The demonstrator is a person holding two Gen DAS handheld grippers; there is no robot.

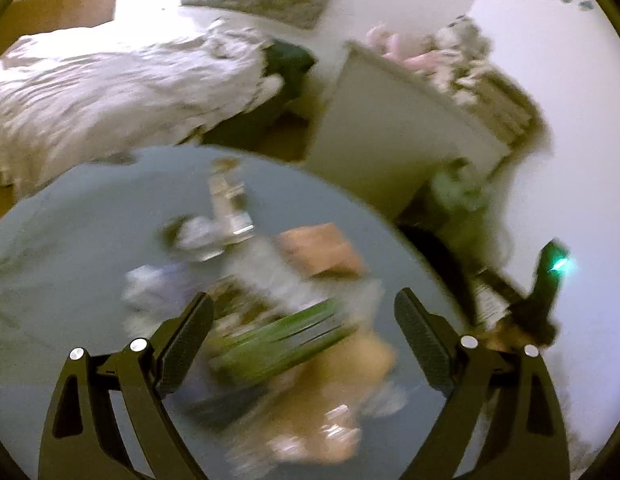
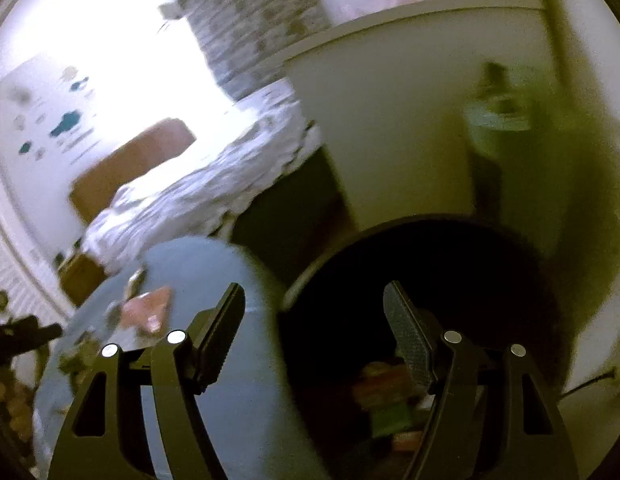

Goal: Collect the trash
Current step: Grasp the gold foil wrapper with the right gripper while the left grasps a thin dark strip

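My left gripper (image 1: 303,320) spread, empty, above green wrapper (image 1: 277,340) mid-table (image 1: 49,240); long axis seemingly crosswise, blurred. Right gripper (image 2: 314,320) spread over bin (image 2: 450,264).

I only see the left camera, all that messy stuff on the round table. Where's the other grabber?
Observer: The right gripper hangs open over a dark bin beside the table.
Operator: Is anything in the bin?
Observer: Yes, some blurry colourful packaging lies at the bottom.
Operator: Is that grabber holding trash?
Observer: No, nothing sits between its fingers.
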